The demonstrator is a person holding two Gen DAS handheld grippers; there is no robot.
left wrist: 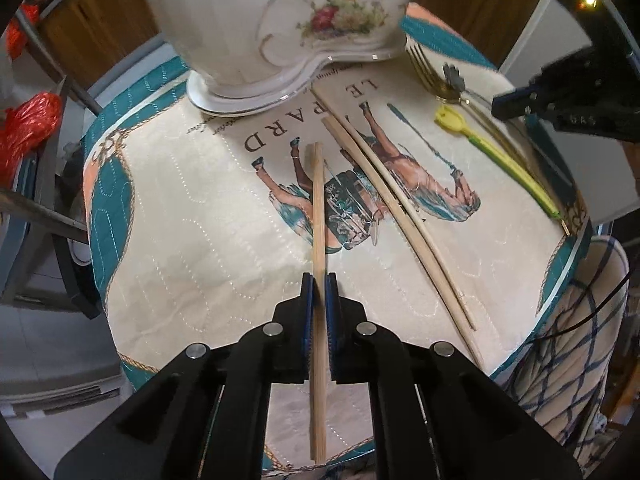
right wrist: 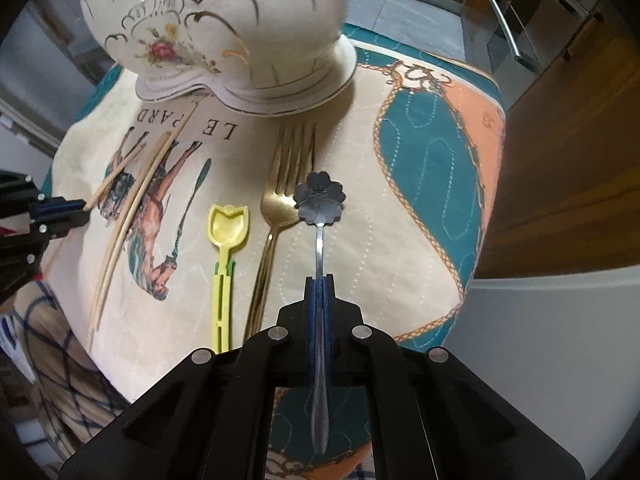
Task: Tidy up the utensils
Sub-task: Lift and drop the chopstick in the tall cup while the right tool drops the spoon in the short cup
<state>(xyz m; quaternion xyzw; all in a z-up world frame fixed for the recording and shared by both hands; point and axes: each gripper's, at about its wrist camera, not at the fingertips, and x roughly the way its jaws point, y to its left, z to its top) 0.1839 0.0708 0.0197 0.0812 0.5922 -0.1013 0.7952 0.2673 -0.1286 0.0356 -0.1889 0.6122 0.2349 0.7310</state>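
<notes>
My left gripper (left wrist: 319,280) is shut on a wooden chopstick (left wrist: 318,208) that points toward the white porcelain tureen (left wrist: 276,20). Two more chopsticks (left wrist: 400,208) lie on the printed cloth to its right. My right gripper (right wrist: 319,280) is shut on the handle of a metal flower-shaped spoon (right wrist: 320,198), held above the cloth. A gold fork (right wrist: 280,196) and a yellow plastic spoon (right wrist: 228,226) lie left of it. The right gripper shows at the right edge of the left wrist view (left wrist: 520,104); the left gripper shows at the left edge of the right wrist view (right wrist: 60,210).
The tureen (right wrist: 224,28) stands at the far side of the small round table, on the quilted cloth (left wrist: 192,200). A checked fabric (left wrist: 568,340) hangs by the near right edge. A chair and red bag (left wrist: 28,128) stand left.
</notes>
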